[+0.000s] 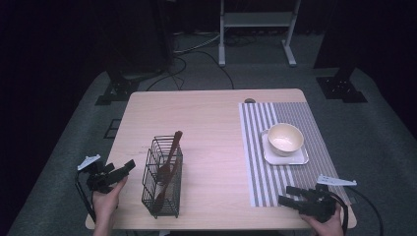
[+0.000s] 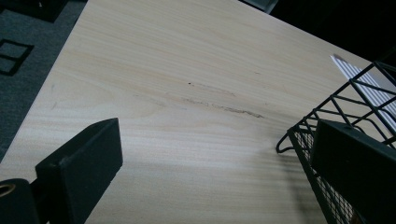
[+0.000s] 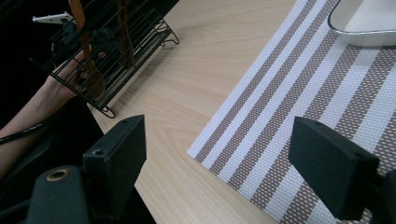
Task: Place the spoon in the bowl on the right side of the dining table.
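A black wire basket [image 1: 147, 173] stands on the wooden table [image 1: 206, 123] near the front left, with wooden utensils [image 1: 170, 152] upright in it. A cream bowl [image 1: 285, 137] rests on a white square plate [image 1: 297, 159], which lies on a striped placemat [image 1: 255, 147] at the right. My left gripper [image 1: 125, 168] is held open just left of the basket; in the left gripper view its jaws [image 2: 215, 135] stand wide over bare wood beside the basket's corner [image 2: 327, 112]. My right gripper [image 1: 286, 194] is open at the placemat's front edge, with nothing between its jaws [image 3: 219, 128].
In the right gripper view the placemat [image 3: 289, 93] runs under the jaws, the plate's rim [image 3: 364, 37] is at the top right, and the basket [image 3: 135, 42] with a wooden spoon [image 3: 88, 70] is at the top left. Desk legs and cables lie beyond the table.
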Motion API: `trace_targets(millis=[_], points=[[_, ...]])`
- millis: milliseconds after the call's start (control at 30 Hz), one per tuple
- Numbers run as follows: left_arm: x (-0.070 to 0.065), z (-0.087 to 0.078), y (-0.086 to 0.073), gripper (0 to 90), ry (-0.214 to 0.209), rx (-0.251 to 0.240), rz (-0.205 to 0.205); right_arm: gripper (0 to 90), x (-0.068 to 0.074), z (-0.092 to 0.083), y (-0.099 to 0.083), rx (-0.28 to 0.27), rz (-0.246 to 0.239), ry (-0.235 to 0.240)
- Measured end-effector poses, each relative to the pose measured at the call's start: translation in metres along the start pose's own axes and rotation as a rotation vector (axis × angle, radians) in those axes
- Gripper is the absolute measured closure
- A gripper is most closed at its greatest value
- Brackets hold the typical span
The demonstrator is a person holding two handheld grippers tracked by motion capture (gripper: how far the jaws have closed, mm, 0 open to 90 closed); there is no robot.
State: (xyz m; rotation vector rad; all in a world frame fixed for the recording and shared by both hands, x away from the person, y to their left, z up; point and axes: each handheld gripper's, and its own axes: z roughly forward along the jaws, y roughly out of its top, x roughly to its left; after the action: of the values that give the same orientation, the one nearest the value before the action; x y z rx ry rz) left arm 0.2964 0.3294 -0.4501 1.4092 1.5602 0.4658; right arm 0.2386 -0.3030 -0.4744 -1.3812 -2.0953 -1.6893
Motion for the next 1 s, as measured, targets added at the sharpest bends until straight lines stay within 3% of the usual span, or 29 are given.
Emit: trace_targets(millis=[433, 767, 1000], points=[[-0.002, 0.001, 0.001, 1.6, 0.006, 0.0, 0.019, 18.0, 0.007, 0.01, 0.002, 0.028, -0.004, 0.032], [0.002, -0.002, 0.0, 1.6, 0.016, -0.01, 0.004, 18.0, 0.019, 0.02, 0.018, 0.053, -0.036, 0.067], [-0.005, 0.001, -0.002, 1.6, 0.007, 0.007, 0.034, 18.0, 0.034, 0.035, 0.028, 0.112, -0.068, 0.062]])
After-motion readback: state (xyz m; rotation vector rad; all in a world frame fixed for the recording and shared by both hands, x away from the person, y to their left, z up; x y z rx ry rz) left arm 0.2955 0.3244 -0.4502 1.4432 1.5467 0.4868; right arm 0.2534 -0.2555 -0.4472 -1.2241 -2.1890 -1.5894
